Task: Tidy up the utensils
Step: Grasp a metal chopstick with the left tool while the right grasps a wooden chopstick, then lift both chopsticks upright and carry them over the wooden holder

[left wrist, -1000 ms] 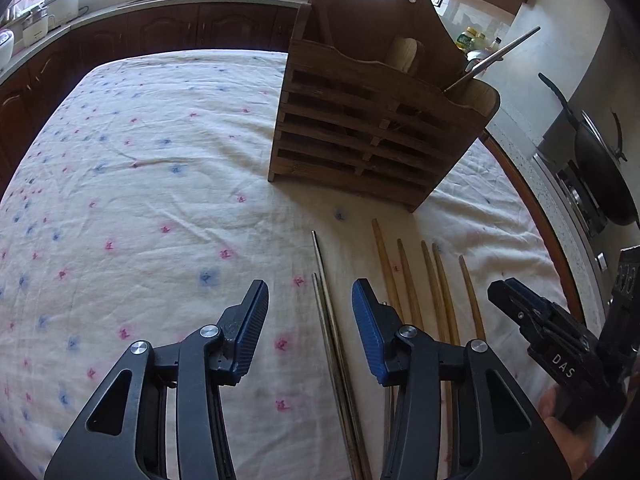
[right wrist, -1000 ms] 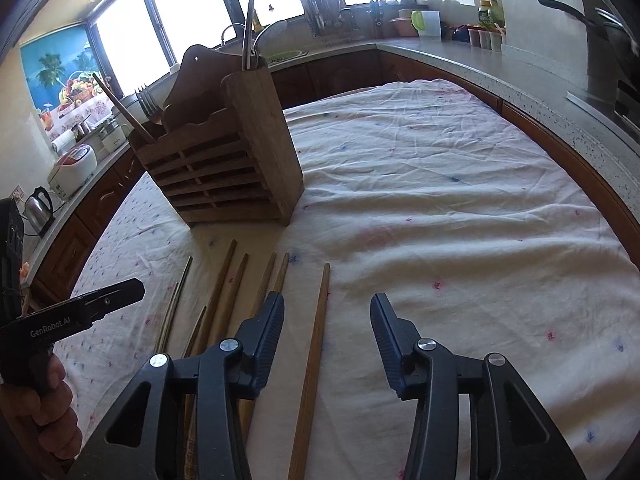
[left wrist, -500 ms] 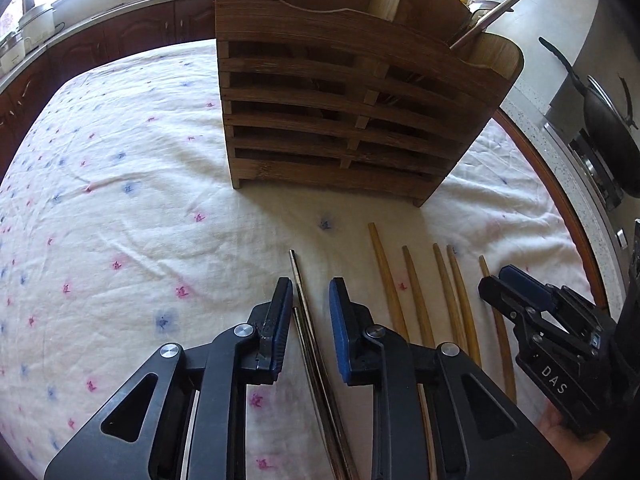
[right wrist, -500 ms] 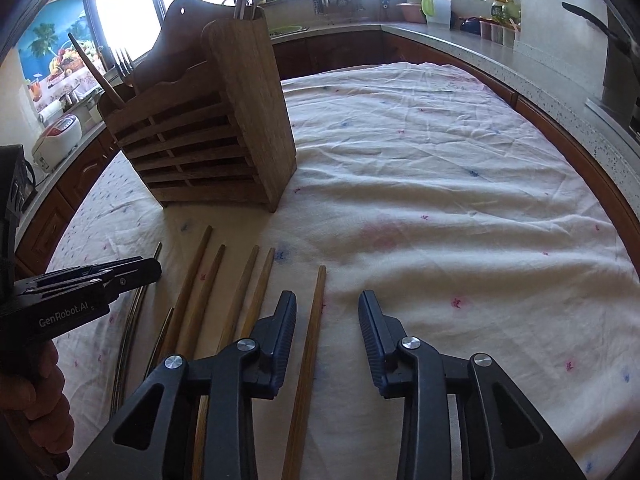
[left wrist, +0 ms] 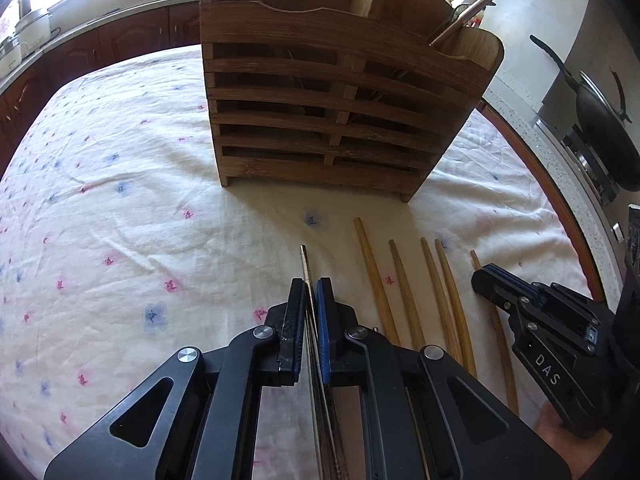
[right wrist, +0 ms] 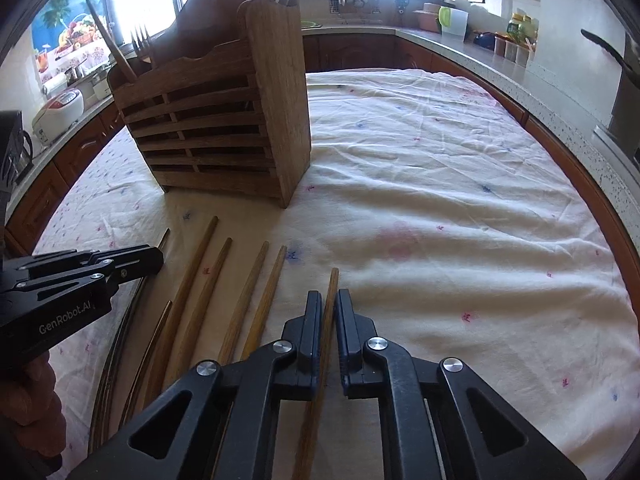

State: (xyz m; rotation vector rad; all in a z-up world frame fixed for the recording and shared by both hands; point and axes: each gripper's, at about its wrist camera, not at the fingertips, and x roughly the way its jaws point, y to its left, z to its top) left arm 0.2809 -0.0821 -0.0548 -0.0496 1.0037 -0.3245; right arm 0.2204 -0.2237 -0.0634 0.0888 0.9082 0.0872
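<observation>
A slatted wooden utensil holder stands on the flowered tablecloth, also in the right wrist view, with utensils standing in it. Metal chopsticks lie in front of it, and my left gripper is shut on them. Several wooden chopsticks lie side by side to their right, also in the right wrist view. My right gripper is shut on the rightmost wooden chopstick. Each gripper shows in the other's view, the right and the left.
The tablecloth covers a round table with a wooden rim. A kitchen counter with jars runs behind. A black wok sits on a stove at the right. A rice cooker stands at the left.
Both grippers moved forward toward the holder and closed, the left on the metal chopsticks, the right on the rightmost wooden chopstick.
</observation>
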